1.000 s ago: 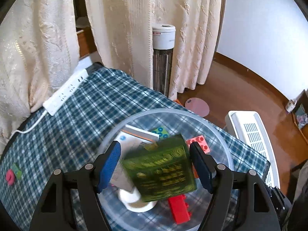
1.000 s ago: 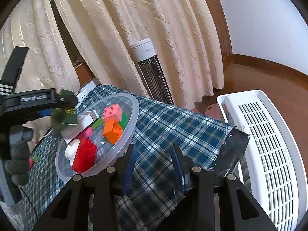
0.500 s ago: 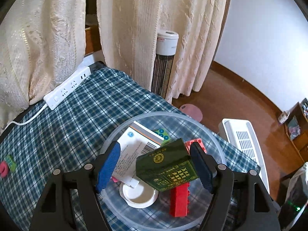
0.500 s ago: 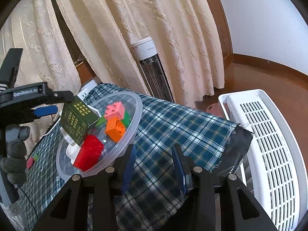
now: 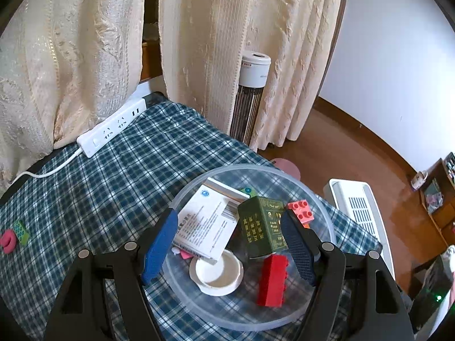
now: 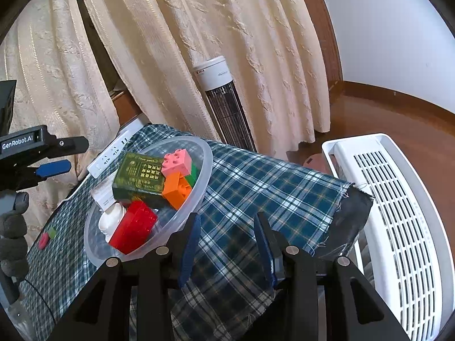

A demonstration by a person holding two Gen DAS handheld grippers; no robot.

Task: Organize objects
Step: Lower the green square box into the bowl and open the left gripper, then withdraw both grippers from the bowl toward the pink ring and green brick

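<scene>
Lying released in the bowl (image 5: 327,221), green box (image 5: 263,227) left the left tool (image 5: 230,240)

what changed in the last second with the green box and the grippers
The green box, caught tilted between the open fingers of the left gripper a second ago, has dropped into the clear bowl and lies among the bricks. The left gripper stayed open and drew back. The right gripper and bowl stayed put.

"GenRobot.AI" on left claw (image 6: 54,168)
</scene>
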